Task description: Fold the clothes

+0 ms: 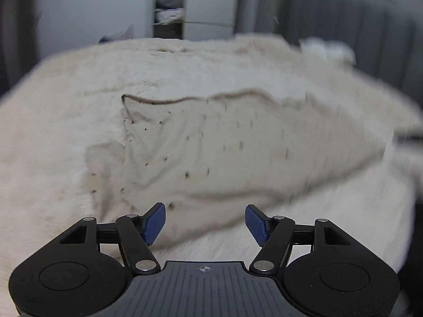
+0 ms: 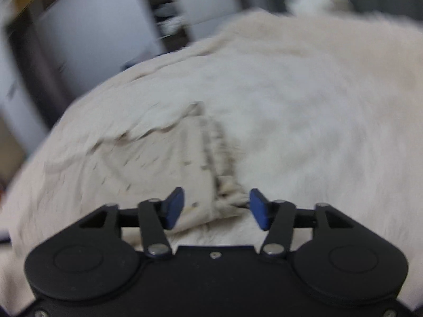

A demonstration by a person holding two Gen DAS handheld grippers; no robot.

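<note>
A cream garment [image 1: 211, 153] with small dark specks is lying spread on a fluffy white blanket [image 1: 66, 211] that is covering a bed, and both views are showing it through motion blur. In the left wrist view the left gripper [image 1: 205, 220] is hanging over the near edge of the garment with its blue pads [image 1: 154, 223] standing wide apart and nothing between them; the cloth is stretching away ahead and to the right, with a dark-edged hem running across its far side. In the right wrist view the right gripper [image 2: 216, 208] is also standing spread, its pads [image 2: 259, 208] flanking a bunched, ribbed edge of the garment [image 2: 148, 163] that is lying just ahead of the fingertips; whether a pad is touching the cloth is too blurred to tell. The rest of the garment is trailing off to the left across the blanket [image 2: 317, 105]. Behind the bed, a shelf [image 1: 169, 8] with folded items is showing against a pale wall, and a grey headboard [image 1: 357, 39] is standing at the right with a white pillow [image 1: 327, 49] before it.
</note>
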